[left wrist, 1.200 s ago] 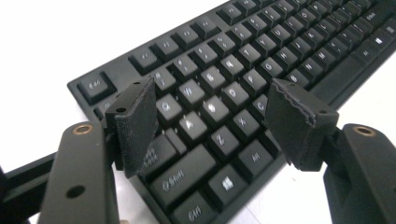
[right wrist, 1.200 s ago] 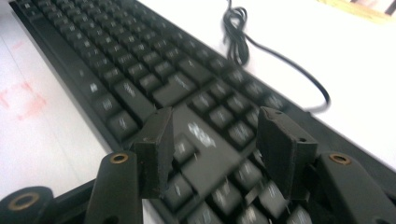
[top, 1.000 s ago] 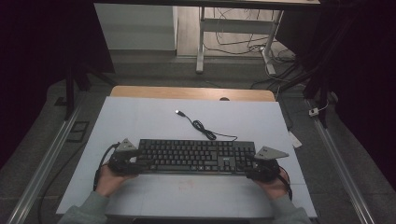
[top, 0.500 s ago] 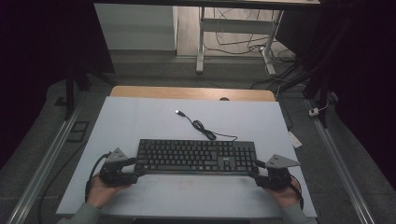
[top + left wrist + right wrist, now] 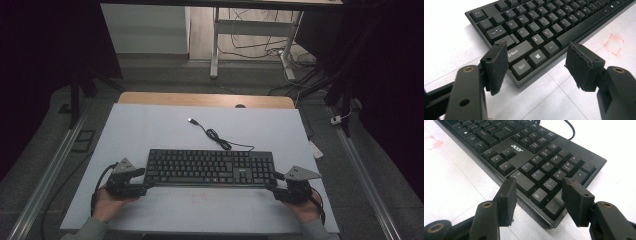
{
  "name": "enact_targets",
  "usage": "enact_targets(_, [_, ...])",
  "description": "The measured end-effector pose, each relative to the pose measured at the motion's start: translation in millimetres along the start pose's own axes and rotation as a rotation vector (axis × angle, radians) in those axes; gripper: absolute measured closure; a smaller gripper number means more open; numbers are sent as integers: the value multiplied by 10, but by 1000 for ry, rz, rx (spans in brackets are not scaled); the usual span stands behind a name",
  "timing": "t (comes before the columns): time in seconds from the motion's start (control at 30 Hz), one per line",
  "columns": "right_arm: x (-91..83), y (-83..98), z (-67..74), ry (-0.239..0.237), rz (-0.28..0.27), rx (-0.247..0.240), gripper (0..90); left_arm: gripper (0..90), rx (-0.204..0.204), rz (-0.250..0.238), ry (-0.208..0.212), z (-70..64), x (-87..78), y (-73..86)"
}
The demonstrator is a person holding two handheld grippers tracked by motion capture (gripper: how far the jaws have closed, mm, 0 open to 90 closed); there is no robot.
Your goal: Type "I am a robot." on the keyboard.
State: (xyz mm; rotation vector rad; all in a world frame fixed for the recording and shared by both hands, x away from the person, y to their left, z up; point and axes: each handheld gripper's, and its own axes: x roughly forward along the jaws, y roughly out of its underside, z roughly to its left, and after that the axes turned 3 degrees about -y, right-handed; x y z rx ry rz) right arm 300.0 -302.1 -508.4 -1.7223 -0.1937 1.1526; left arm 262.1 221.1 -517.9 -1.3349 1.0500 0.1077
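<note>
As both grippers [image 5: 142, 181] [image 5: 274, 186] backed off, kbd [image 5: 210, 167] freed, flat.

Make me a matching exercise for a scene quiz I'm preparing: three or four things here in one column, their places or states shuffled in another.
1. keyboard
2. USB plug
3. left gripper
4. red mark

a. loose cable end, farther up the mat
b. open at the Ctrl-key corner
c. flat between both grippers
d. on the white mat, on the person's side of the keys

Pairs: 1-c, 2-a, 3-b, 4-d

Black keyboard [image 5: 210, 167] lies flat on white table [image 5: 150, 125]
</note>
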Motion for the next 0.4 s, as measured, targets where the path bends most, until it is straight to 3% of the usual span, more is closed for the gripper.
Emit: enact_targets(0.4, [5,-1,6,2,1,-2,461,340,0,1,0,-4,3,-1])
